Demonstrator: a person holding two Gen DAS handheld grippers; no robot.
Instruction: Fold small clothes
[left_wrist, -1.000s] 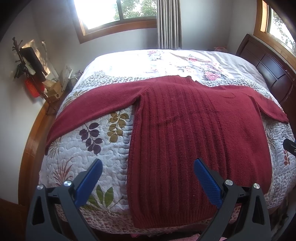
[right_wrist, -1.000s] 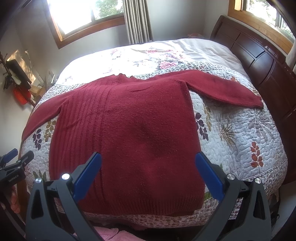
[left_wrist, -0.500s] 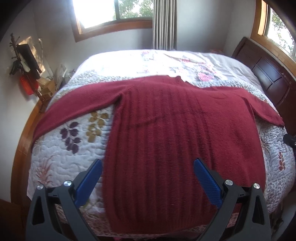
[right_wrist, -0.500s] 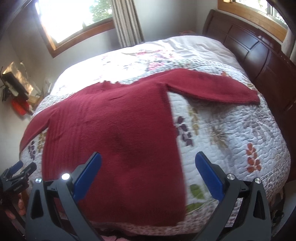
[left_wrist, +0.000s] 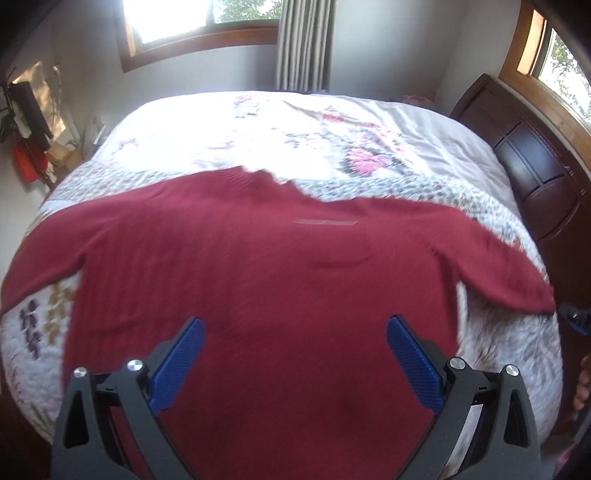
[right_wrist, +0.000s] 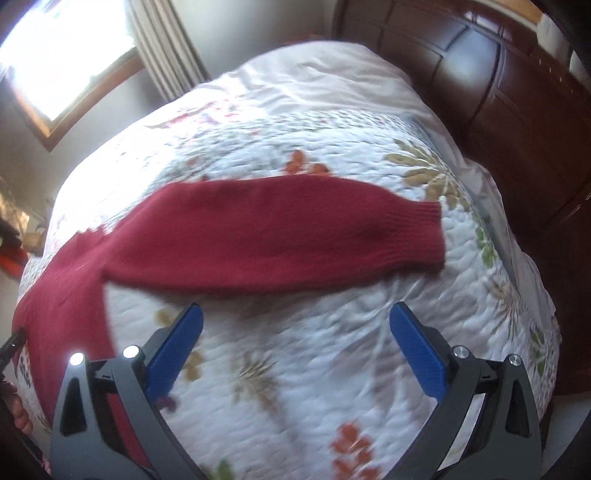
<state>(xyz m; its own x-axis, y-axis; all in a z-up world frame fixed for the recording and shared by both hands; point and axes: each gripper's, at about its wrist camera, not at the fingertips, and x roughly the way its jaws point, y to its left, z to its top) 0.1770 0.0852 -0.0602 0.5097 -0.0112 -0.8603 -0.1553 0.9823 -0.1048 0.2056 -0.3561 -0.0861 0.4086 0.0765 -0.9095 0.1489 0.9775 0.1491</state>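
— Where is our red sweater (left_wrist: 266, 280)?
— It lies flat on the flowery quilt (right_wrist: 332, 354). Our left gripper (left_wrist: 294, 360) hangs over its middle, jaws wide apart, holding nothing.
— And the right sleeve (right_wrist: 295, 236)?
— At twelve o'clock from our right gripper (right_wrist: 296, 354), stretched out toward the dark headboard (right_wrist: 517, 110). Those jaws are wide apart and hold nothing too.

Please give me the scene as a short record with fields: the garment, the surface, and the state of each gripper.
garment: red sweater, spread flat, sleeves out to both sides
surface: floral quilt on a bed
right sleeve: lying on the quilt, ahead of the right gripper
left gripper: open, above the sweater body, holding nothing
right gripper: open, above bare quilt, holding nothing
folding: not started
image quality: both views blurred
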